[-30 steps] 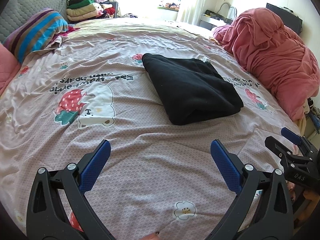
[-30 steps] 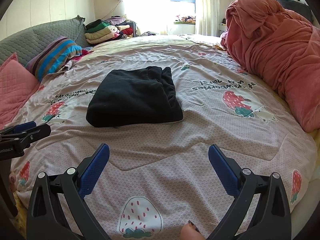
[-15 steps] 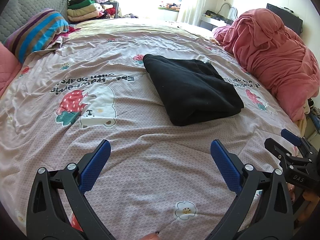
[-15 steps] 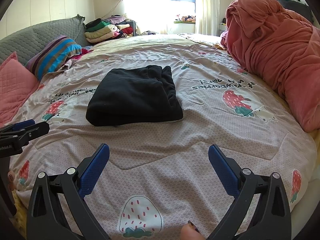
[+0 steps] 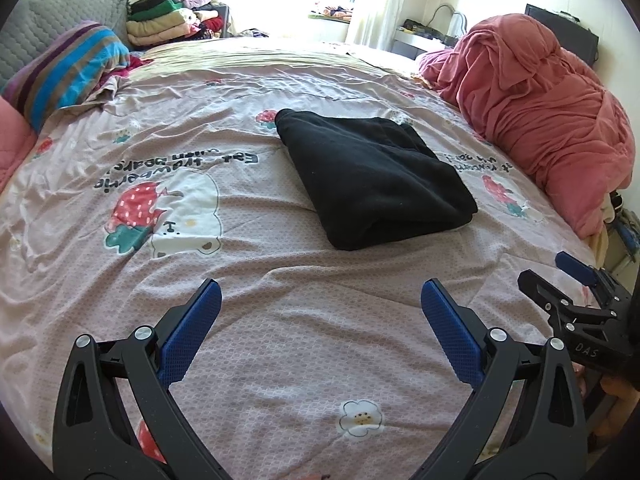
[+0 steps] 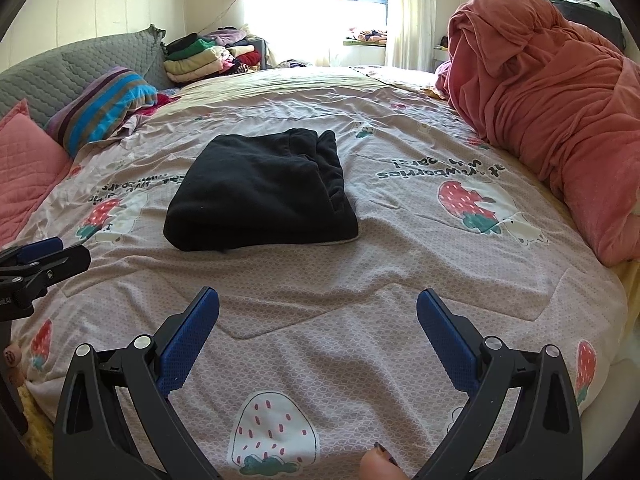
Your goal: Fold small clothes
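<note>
Bedspread [image 5: 280, 320] bears folded black garment [image 5: 372, 180]

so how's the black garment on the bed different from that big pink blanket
The black garment is folded into a flat, compact rectangle; the pink blanket is bunched in a tall, rumpled heap. The garment lies mid-bed, in front of both open tools, while the blanket sits along the bed's right edge. The garment is far smaller than the blanket. Both rest on the strawberry-print bedspread, and neither tool touches either.
</note>
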`<state>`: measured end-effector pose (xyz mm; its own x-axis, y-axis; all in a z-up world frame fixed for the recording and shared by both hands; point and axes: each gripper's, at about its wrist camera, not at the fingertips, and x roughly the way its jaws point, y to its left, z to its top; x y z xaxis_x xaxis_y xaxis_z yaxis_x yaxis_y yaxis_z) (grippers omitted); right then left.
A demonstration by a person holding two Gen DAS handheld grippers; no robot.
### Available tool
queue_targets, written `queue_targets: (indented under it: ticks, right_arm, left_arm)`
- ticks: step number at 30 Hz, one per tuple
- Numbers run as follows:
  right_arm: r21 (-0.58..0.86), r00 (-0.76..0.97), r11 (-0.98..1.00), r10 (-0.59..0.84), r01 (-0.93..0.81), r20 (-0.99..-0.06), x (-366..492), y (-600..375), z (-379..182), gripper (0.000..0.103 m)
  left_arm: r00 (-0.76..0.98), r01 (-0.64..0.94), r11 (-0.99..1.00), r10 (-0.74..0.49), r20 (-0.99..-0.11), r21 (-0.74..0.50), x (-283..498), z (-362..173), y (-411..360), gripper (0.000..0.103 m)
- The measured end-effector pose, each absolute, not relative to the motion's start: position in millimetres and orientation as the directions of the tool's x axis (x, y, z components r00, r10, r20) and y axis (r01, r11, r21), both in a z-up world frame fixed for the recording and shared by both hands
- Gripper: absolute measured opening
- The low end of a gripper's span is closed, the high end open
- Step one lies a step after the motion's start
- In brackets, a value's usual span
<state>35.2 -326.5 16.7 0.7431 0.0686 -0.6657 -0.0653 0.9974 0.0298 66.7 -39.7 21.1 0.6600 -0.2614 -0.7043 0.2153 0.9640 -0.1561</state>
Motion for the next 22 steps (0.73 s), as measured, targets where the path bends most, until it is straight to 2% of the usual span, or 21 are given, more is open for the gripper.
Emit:
queue_targets:
  ticks: [13,17,20,22]
  right_arm:
    - [0.051,0.726,0.999,0.048,-0.017,-0.686,33.7,-339.1,10.5,0.098]
    - [0.036,0.707,0.994,-0.048,0.103,-0.705,25.7,-372.9,7.3,0.098]
    - [-0.005,0.666,0.959,-0.201,0.285,-0.719,12.7,-427.5,3.4,0.098]
    - [-0.023,0.611,0.884,-0.342,0.467,-0.714,-6.4,-488.1,0.7,0.098]
  left_arm:
    - [0.655,0.170,0.969,-0.245,-0.715,-0.177,69.7,21.3,-31.2,0.094]
    - [0.622,0.118,0.969,-0.242,-0.744,-0.217,81.7,24.0,-6.0,0.094]
    - [0.640,0.069,0.973,-0.214,-0.738,-0.222,89.5,39.4,36.3,0.094]
    - [0.654,0.032,0.978,-0.178,-0.735,-0.208,94.4,47.0,66.5,0.094]
